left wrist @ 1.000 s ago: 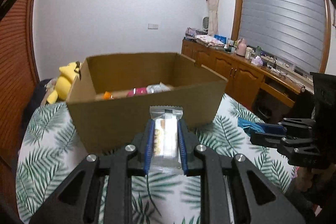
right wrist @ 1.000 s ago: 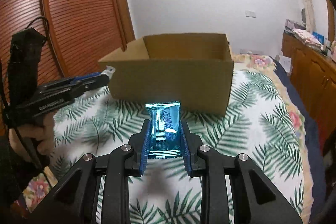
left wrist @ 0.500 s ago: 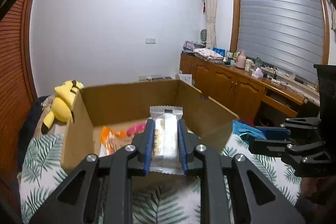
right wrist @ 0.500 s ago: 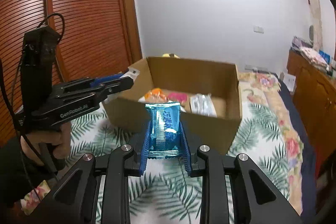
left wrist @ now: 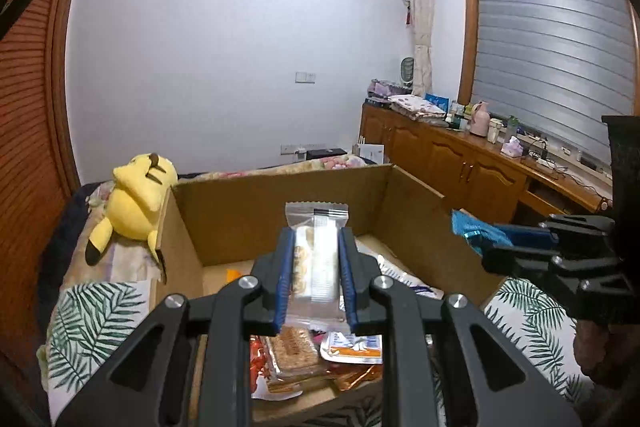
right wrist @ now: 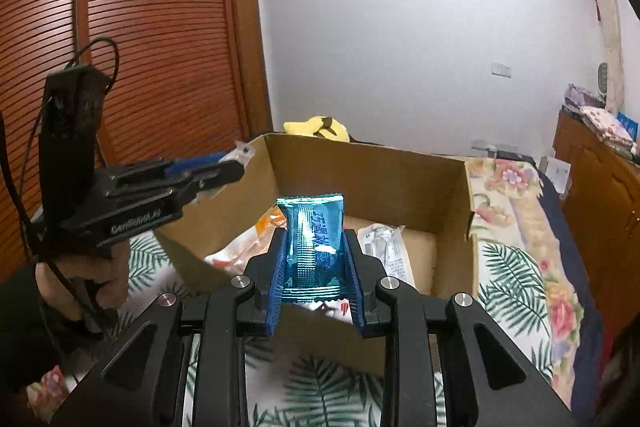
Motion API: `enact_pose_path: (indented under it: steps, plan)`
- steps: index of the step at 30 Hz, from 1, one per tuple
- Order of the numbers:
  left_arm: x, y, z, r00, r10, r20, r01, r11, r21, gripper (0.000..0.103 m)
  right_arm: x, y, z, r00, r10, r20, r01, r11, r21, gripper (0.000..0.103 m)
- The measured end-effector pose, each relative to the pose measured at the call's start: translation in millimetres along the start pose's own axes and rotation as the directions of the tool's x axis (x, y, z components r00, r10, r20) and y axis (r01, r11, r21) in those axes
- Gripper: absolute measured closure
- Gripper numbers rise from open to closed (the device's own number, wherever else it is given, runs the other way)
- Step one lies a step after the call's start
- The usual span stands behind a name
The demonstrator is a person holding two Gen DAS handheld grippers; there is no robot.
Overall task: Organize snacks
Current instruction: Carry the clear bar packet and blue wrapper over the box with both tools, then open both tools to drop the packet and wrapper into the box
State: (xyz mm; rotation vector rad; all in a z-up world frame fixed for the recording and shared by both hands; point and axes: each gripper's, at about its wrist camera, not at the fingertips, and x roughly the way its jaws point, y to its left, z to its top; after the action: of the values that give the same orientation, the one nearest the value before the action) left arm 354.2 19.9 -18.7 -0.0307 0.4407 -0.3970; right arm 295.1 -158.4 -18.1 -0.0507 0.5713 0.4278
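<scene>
Snacks ride clamped: in the left wrist view the left claw (left wrist: 316,269) pinches a clear cracker packet (left wrist: 316,259) over the open brown cardboard box (left wrist: 280,211), likely landing askew on the near heap, while in the right wrist view the right claw (right wrist: 318,277) grips a shiny blue foil packet (right wrist: 314,243) above the box's near wall, where early release could drop it outside.

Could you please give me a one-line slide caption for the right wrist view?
Right gripper holds a blue snack packet above the open cardboard box of snacks.

Dim, cool indoor light fills both fisheye views; edges curve and darken to black corners. The shiny blue foil snack packet (right wrist: 313,239) glares, and distant furniture looks soft.
</scene>
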Motion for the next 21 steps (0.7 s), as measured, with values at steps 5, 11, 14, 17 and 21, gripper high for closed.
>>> enact_pose_path:
  steps: [5,11,14,17,21]
  plan:
    - [16.0,2.9,-8.4,0.999,0.016,-0.041,-0.016,1.0,-0.01,0.084,22.8,-6.7,-2.0,1.0,-0.009,-0.005,0.009,1.0,0.03,0.078]
    - [27.6,6.6,-17.5,0.997,0.007,-0.077,-0.01,0.999,-0.038,0.084,42.1,-18.8,0.7,0.999,-0.036,-0.018,0.037,0.997,0.066,0.078]
    - [32.2,8.0,-22.1,0.996,0.005,-0.093,-0.01,0.999,-0.047,0.084,48.0,-20.2,0.4,0.998,-0.052,-0.026,0.053,0.997,0.06,0.078]
    - [37.0,9.5,-26.6,0.994,-0.001,-0.109,-0.006,0.998,-0.058,0.084,55.7,-22.1,-1.2,0.997,-0.067,-0.045,0.069,0.996,0.062,0.078]
    - [40.3,3.5,-27.5,0.994,0.025,-0.11,-0.029,0.999,-0.032,0.082,65.6,-27.3,-4.2,0.995,-0.079,-0.067,0.083,0.994,0.07,0.077]
